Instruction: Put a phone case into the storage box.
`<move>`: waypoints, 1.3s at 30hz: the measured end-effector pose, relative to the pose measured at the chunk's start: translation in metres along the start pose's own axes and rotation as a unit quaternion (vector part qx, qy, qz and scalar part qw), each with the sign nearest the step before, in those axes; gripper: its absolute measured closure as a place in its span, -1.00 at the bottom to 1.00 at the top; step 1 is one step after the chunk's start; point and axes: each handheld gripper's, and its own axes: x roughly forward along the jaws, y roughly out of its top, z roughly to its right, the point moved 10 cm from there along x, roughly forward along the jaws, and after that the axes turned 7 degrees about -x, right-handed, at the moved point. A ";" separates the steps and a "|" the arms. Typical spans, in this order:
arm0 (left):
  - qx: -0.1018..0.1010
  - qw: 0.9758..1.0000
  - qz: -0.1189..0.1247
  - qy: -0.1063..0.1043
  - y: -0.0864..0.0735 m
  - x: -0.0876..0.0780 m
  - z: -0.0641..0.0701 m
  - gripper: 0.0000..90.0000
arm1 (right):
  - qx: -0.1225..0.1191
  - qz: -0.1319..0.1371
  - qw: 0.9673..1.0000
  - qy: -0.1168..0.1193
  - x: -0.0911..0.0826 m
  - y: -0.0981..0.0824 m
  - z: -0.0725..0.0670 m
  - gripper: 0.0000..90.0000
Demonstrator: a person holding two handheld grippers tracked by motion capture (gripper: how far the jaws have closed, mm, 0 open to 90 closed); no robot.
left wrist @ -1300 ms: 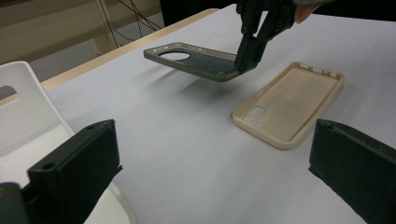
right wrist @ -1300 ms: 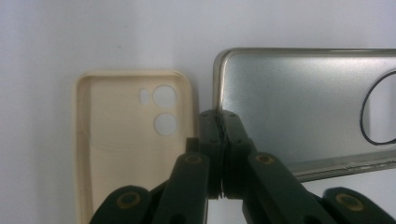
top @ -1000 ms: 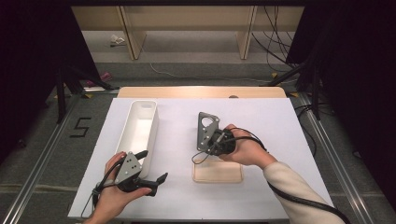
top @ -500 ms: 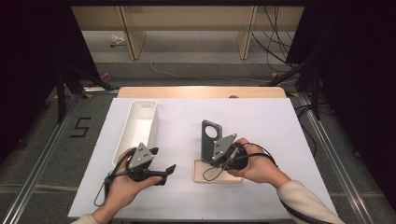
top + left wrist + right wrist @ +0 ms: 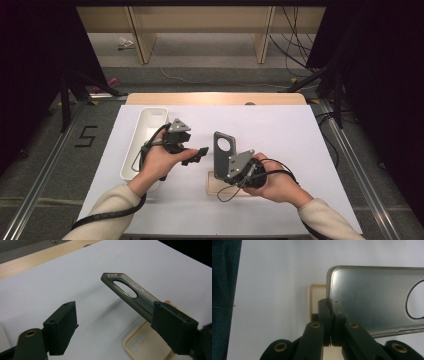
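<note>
White table (image 5: 300,150): tray (image 5: 145,130) along left edge, cream case (image 5: 220,186) flat near front edge. Right gripper (image 5: 231,167) pinches dark case (image 5: 223,150) by one corner, holding it upright above cream case. Left gripper (image 5: 197,154) empty, jaws just been closing, still spread beside it. Dark case looks light, thin, flexy, slick; take the free long edge.

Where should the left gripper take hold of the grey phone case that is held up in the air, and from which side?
Probably the free top end of the grey phone case, beside its round cutout. The right gripper already clamps the lower corner, so that end is taken. The left gripper, jaws apart, faces it from the left, so it can close across the thin wall.
</note>
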 end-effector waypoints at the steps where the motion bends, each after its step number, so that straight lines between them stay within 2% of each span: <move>1: -0.004 1.000 -0.006 -0.001 0.002 0.004 0.000 -0.51 | 0.001 -0.002 1.000 -0.001 0.000 0.000 0.000 0.98; 6: -0.032 0.999 -0.026 -0.012 0.012 0.022 0.001 -0.39 | -0.007 0.002 1.000 -0.003 0.000 0.004 -0.001 0.98; 9: -0.042 0.998 -0.037 -0.010 0.014 0.031 0.001 -0.30 | -0.010 0.006 1.000 -0.007 0.001 0.006 -0.001 0.98; 13: -0.065 0.996 -0.063 -0.006 0.015 0.042 0.000 -0.12 | -0.009 0.008 1.000 -0.006 0.002 0.010 -0.003 0.98; 16: -0.083 0.994 -0.071 -0.002 0.017 0.047 -0.002 -0.01 | -0.012 0.010 1.000 -0.007 0.002 0.012 -0.003 0.98; 18: -0.092 0.993 -0.076 0.001 0.018 0.050 -0.004 0.06 | -0.017 0.010 1.000 -0.004 0.002 0.013 -0.004 0.98; 22: -0.103 0.991 -0.091 0.006 0.016 0.052 -0.005 0.20 | -0.016 0.013 1.000 -0.012 0.002 0.014 -0.003 0.98; 25: -0.115 0.989 -0.095 0.010 0.015 0.053 -0.007 0.28 | -0.019 0.013 1.000 -0.012 0.001 0.014 -0.003 0.98; 29: -0.121 0.988 -0.094 0.011 0.015 0.053 -0.009 0.42 | -0.019 0.010 1.000 -0.007 0.002 0.014 -0.005 0.98; 39: -0.150 0.986 -0.078 -0.007 0.021 0.049 -0.003 0.63 | -0.028 0.001 1.000 -0.001 0.010 0.014 -0.008 0.98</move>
